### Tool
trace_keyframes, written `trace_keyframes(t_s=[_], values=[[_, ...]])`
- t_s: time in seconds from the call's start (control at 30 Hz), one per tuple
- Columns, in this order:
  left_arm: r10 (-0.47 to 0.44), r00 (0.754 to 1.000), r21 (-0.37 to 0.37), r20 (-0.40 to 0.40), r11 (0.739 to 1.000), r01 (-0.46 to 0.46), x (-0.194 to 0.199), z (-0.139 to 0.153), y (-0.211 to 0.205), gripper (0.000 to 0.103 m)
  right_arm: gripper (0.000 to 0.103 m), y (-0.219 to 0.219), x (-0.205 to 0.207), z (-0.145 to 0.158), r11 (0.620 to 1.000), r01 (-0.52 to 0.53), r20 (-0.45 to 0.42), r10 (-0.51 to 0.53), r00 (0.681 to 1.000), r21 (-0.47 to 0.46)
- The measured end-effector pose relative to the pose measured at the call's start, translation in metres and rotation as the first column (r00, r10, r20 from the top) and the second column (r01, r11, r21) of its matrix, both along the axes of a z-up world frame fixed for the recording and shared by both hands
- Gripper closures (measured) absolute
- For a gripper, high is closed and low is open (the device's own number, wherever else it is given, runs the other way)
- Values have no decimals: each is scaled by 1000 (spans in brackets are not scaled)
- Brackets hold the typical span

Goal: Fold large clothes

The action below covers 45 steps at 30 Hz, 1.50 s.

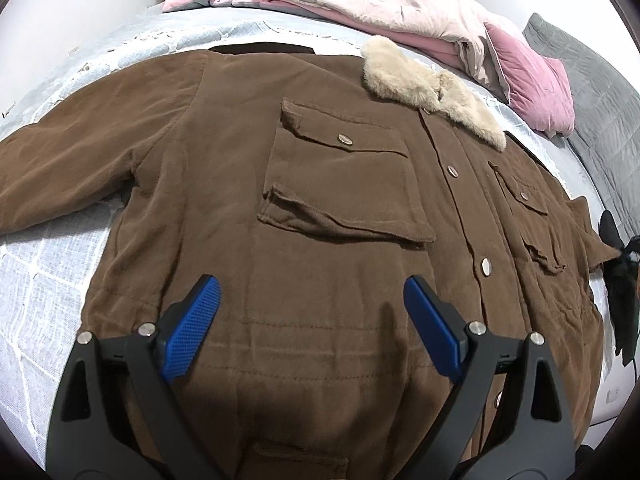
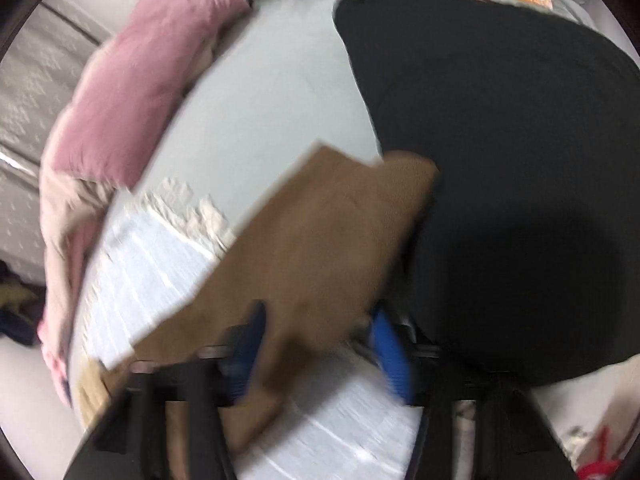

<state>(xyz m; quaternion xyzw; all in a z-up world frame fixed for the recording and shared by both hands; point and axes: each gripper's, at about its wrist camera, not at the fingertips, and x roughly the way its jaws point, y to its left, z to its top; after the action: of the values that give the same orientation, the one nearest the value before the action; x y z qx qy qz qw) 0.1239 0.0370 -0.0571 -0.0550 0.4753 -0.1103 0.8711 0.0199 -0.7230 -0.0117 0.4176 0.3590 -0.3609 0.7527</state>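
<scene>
The big brown jacket (image 1: 320,208) under my left gripper (image 1: 312,304) is a soft, matt brushed cloth with a faint nap, its stitched seams showing as fine ridges. Its small round buttons (image 1: 485,267) look like dull silvery metal. The beige collar (image 1: 424,88) is fluffy, long-piled fur. My gripper's blue finger pads (image 1: 192,332) are finely ribbed, matt plastic or rubber, set on smooth black plastic arms with shiny metal pins. The pale bedspread (image 1: 44,280) is a woven, rough-textured cloth with raised white threads. The pink cushion (image 1: 532,80) has a velvety sheen. My right view is blurred; a black matt cloth (image 2: 520,160) fills it.
</scene>
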Motion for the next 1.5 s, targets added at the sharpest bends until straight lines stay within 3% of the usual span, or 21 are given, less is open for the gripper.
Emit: trace_keyframes(t_s=[0.1, 0.17, 0.23, 0.3, 0.37, 0.43, 0.5, 0.6, 0.67, 0.73, 0.8, 0.9, 1.03, 1.07, 1.1, 1.17, 1.27, 1.3, 1.37, 1.47, 1.5], values=[[-1, 1000, -12, 2, 1000, 1, -1, 2, 2, 10, 98, 23, 1, 46, 983, -68, 57, 79, 995, -173], [0, 1000, -19, 6, 1000, 0, -3, 4, 5, 10, 99, 57, -12, 78, 924, -125, 35, 147, 989, -361], [3, 1000, -25, 7, 1000, -2, -5, 5, 8, 10, 99, 86, -32, 76, 874, -166, -27, 173, 985, -457], [1, 1000, -35, 2, 999, -1, -7, 6, 10, 10, 98, 93, -52, 47, 883, -176, -85, 154, 984, -435], [-4, 1000, -46, 1, 999, 4, -10, 6, 12, 10, 98, 84, -74, -2, 932, -154, -160, 106, 981, -327], [-5, 1000, -43, 7, 999, 5, -13, 8, 14, 10, 86, 77, -97, -38, 960, -126, -205, 75, 976, -249], [-3, 1000, -37, 17, 999, 4, -15, 9, 17, 10, 75, 76, -115, -46, 967, -107, -227, 53, 973, -232], [12, 1000, -34, 14, 999, -11, -13, 8, 22, 10, 73, 73, -136, -27, 960, -97, -212, 41, 976, -261], [21, 1000, -39, 8, 999, -21, -11, 7, 22, 10, 60, 66, -142, 0, 953, -84, -128, 49, 991, -289], [25, 1000, -38, 4, 999, -25, -8, 5, 20, 10, 36, 59, -138, 21, 940, -78, -69, 58, 996, -331], [24, 1000, -27, 5, 999, -24, -7, 4, 15, 10, 34, 43, -118, 36, 935, -97, -25, 94, 995, -342], [15, 1000, -1, 11, 1000, -15, -6, 2, 6, 10, 34, 17, -106, 51, 942, -133, -25, 131, 991, -308], [1, 1000, 36, 13, 999, -1, -3, -1, -5, 10, 38, 1, -56, 31, 942, -158, -112, 130, 985, -297], [0, 1000, 43, 14, 999, -1, -1, -2, -6, 10, 53, 4, -46, 29, 926, -183, -138, 144, 980, -331], [1, 1000, 46, 16, 999, -1, 0, -2, -7, 10, 97, 5, -40, 27, 920, -217, -175, 166, 970, -326], [-1, 1000, 46, 14, 999, 0, 2, -4, -8, 10, 99, 15, -39, 39, 891, -219, -210, 145, 967, -397], [-6, 1000, 63, 14, 998, 5, 3, -9, -11, 10, 99, 18, -38, 54, 776, -210, -289, 38, 957, -594], [-11, 1000, 74, 12, 997, 10, 3, -10, -13, 10, 99, 11, -32, 47, 771, -233, -345, 18, 938, -593], [-19, 1000, 98, 16, 995, 18, 2, -10, -16, 10, 99, -4, -22, 28, 808, -240, -475, -56, 878, -539], [-30, 999, 84, 33, 996, 27, -2, -3, -13, 10, 96, -1, -34, 38, 825, -146, -354, -69, 933, -546], [-29, 999, 73, 40, 997, 26, -3, 0, -11, 10, 87, 3, -37, 44, 832, -128, -322, -63, 945, -540]])
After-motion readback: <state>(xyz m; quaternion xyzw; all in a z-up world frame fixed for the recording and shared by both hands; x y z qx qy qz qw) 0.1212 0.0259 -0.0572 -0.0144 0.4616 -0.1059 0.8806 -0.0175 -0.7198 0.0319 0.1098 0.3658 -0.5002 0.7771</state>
